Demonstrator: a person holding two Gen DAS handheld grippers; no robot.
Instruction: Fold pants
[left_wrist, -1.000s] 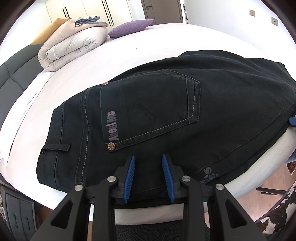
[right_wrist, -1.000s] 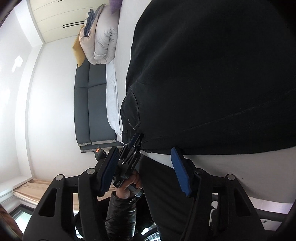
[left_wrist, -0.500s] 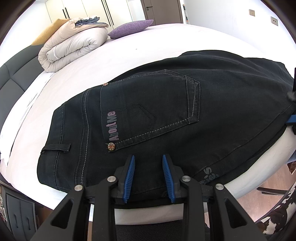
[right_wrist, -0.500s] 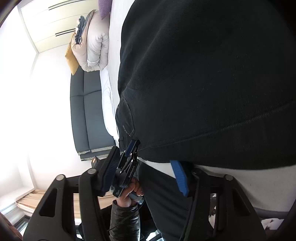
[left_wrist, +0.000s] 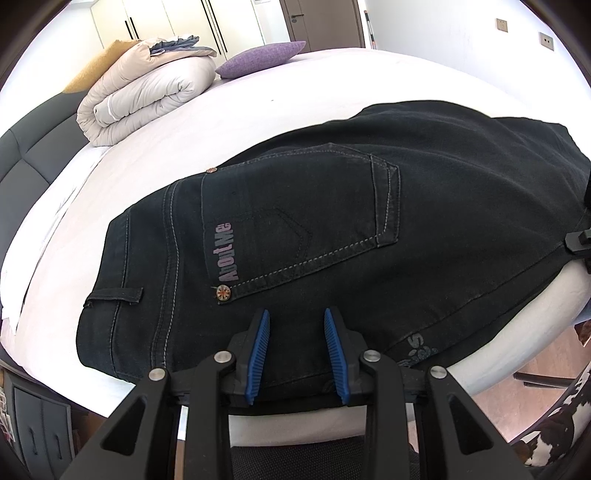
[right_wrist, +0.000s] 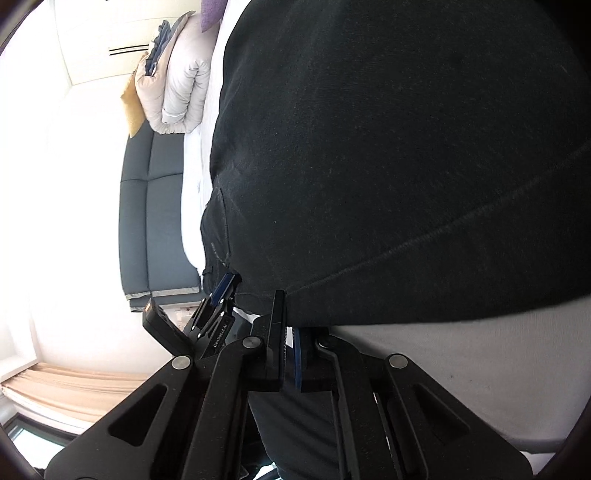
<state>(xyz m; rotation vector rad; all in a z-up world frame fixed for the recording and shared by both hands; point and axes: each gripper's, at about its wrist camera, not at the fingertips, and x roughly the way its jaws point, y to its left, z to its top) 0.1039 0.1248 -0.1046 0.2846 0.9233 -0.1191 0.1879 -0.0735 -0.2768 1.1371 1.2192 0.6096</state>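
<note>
White bed (left_wrist: 280, 122) filling the room; dark headboard (left_wrist: 26, 155) at 9 o'clock, wardrobe doors at 12. One rolled beige duvet (left_wrist: 147, 96) at 10 o'clock, one purple cushion (left_wrist: 266, 59) at 12, one pair of black pants (left_wrist: 332, 236) flat near the bed's front edge, back pocket up. Left gripper (left_wrist: 295, 354) at 6 o'clock, part open around the pants' near edge, blue pads not visibly pressing. Right gripper (right_wrist: 290, 343) just closed, clamped on the pants' hem at 6 o'clock.
</note>
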